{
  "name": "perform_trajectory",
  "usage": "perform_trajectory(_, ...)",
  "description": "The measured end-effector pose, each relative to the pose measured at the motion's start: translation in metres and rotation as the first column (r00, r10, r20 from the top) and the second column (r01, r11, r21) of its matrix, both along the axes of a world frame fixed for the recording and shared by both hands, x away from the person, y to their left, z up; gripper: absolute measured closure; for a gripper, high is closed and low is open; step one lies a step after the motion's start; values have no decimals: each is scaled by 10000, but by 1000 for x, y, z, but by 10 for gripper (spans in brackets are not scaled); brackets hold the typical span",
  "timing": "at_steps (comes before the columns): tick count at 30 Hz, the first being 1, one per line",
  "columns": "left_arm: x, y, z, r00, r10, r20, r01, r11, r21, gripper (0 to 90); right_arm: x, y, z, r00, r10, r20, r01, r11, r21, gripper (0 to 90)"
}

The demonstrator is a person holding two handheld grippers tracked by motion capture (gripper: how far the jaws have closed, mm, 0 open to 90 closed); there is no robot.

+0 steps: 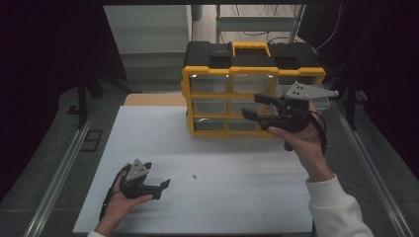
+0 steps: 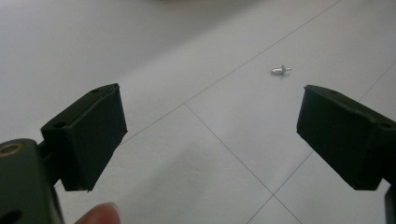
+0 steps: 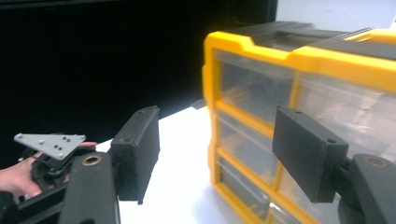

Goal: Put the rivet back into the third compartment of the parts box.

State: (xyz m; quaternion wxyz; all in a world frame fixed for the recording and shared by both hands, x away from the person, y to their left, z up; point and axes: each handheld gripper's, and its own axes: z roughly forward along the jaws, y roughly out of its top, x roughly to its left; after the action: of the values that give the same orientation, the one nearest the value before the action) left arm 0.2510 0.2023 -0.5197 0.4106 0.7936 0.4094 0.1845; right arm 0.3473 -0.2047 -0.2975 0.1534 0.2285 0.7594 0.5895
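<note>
Organizer: one, nine drawers; one screw; two grippers.

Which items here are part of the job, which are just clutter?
In play:
- yellow-and-black drawer organiser, with the right gripper open in front of its clear drawers
- small metal screw on the white board, ahead of the open left gripper

Just lying about:
- metal rails beside the board
</note>
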Motion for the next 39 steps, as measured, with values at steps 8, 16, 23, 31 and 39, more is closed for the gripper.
perform_trajectory(8,0,0,0,10000,-3,7,3,10000,15,87,-4,19,-16,9982,579,-173,-582,9981,-192,328)
perform_trajectory(16,0,0,0,10000,-1,7,1,10000,18,87,-5,33,-30,9955,879,-352,-890,9955,-324,326)
perform_trajectory(23,-1,0,0,10000,1,43,-1,10000,1,87,-5,39,-42,9939,925,-606,-955,9942,-487,323)
perform_trajectory(31,-1,0,1,10000,16,51,-16,10000,-11,87,-3,49,-54,9906,1088,-829,-1151,9904,-765,321)
perform_trajectory(39,-1,0,0,10000,-7,57,7,10000,-5,87,-1,55,-66,9884,1080,-1072,-1184,9883,-959,316)
